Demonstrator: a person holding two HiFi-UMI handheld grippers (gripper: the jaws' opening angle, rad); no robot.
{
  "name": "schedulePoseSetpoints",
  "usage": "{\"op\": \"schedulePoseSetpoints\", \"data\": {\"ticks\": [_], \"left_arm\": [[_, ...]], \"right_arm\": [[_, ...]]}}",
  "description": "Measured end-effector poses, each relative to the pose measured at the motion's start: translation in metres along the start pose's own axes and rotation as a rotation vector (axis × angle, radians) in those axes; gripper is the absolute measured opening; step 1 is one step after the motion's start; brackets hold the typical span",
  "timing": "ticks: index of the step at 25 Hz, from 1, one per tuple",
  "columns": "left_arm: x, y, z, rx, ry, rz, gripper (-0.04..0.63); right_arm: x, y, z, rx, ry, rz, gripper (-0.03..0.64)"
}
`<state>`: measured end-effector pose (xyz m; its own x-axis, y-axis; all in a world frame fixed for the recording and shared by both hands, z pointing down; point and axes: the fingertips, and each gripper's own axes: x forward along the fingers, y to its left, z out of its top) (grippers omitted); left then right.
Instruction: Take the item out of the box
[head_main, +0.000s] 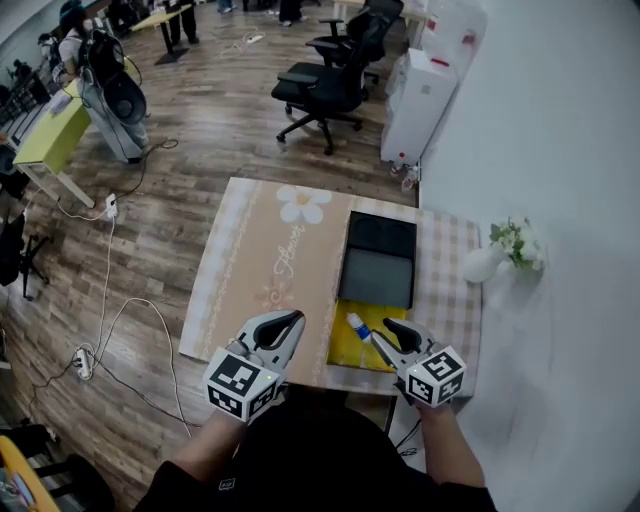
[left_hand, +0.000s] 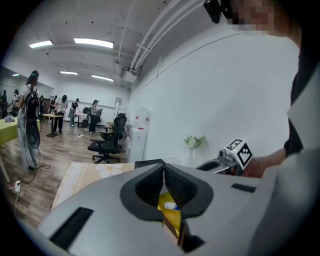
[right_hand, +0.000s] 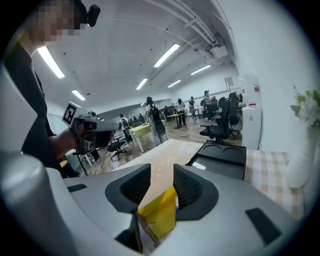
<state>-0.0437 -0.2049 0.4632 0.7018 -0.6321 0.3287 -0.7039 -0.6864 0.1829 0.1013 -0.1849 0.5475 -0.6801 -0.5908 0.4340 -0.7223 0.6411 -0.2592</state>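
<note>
An open black box (head_main: 378, 275) lies on the table, its dark tray and lid side by side; it also appears in the right gripper view (right_hand: 220, 157). In front of the box lies a flat yellow item (head_main: 358, 348) with a small white and blue tube (head_main: 357, 324) on it. My right gripper (head_main: 385, 333) hovers at the yellow item's right edge. Its jaws stand open (right_hand: 162, 172), and the yellow item (right_hand: 159, 217) shows through the gap with no pad pressing on it. My left gripper (head_main: 292, 322) is just left of the yellow item, pads together and empty (left_hand: 163, 167).
A white vase with flowers (head_main: 487, 262) stands at the table's right side by the wall. A beige runner (head_main: 270, 270) covers the table's left part. Beyond the table are an office chair (head_main: 325, 85), a white appliance (head_main: 415, 105) and cables on the floor (head_main: 110, 330).
</note>
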Motion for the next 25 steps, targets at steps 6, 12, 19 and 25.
{"op": "schedulePoseSetpoints", "data": {"ticks": [6, 12, 19, 25], "left_arm": [[0.006, 0.002, -0.015, -0.024, 0.043, 0.035, 0.020], [-0.002, 0.005, -0.026, -0.054, 0.070, 0.088, 0.020], [-0.018, 0.017, -0.041, -0.088, 0.086, 0.150, 0.020], [-0.034, 0.026, -0.040, -0.100, 0.077, 0.189, 0.020]], "right_arm": [[0.028, -0.015, -0.046, 0.044, 0.131, 0.065, 0.143], [0.056, -0.026, -0.088, 0.055, 0.267, 0.088, 0.152], [0.085, -0.041, -0.116, -0.012, 0.368, 0.032, 0.152], [0.104, -0.046, -0.140, -0.095, 0.476, 0.001, 0.152]]}}
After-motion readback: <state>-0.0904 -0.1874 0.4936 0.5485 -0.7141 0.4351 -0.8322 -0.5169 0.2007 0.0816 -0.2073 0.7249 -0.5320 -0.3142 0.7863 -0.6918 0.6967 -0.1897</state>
